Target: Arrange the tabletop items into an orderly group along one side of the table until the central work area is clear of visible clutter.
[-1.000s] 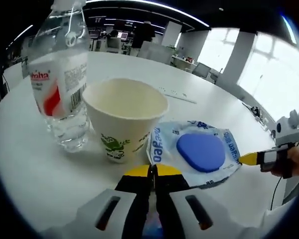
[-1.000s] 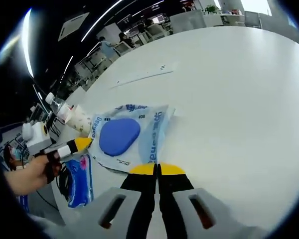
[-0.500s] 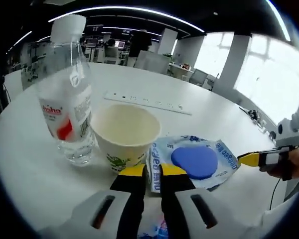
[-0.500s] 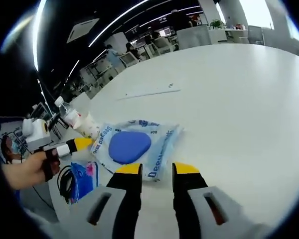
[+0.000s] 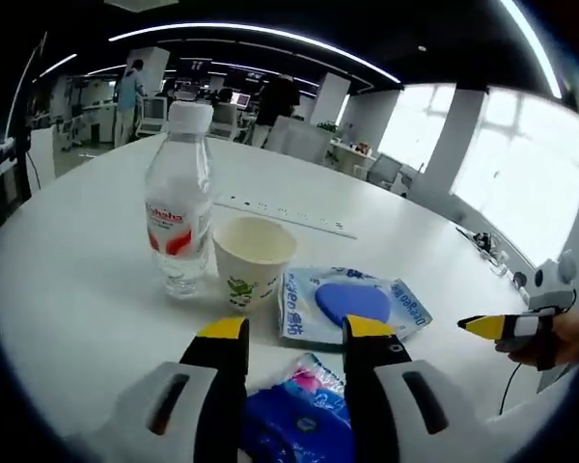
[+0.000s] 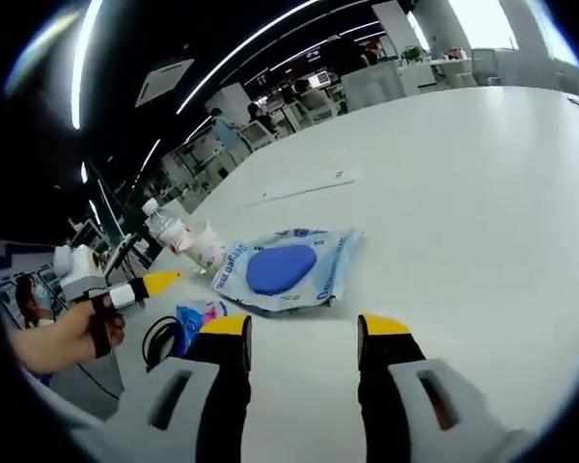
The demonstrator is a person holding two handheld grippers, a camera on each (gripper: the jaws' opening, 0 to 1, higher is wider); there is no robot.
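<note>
My left gripper (image 5: 294, 330) spread wide and empty above the blue packet (image 5: 299, 415), right gripper (image 6: 304, 326) released too, wipes pack (image 6: 285, 270) beside paper cup (image 5: 254, 258) and water bottle (image 5: 179, 207).

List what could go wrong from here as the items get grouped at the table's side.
1. The paper cup stands open and light right beside the water bottle; a nudge to either could tip it.
2. The flat wipes pack lies close against the cup, so sliding it may shove the cup.
3. The blue packet sits near the table's edge by a black cable; a careless push might drop it off.
</note>
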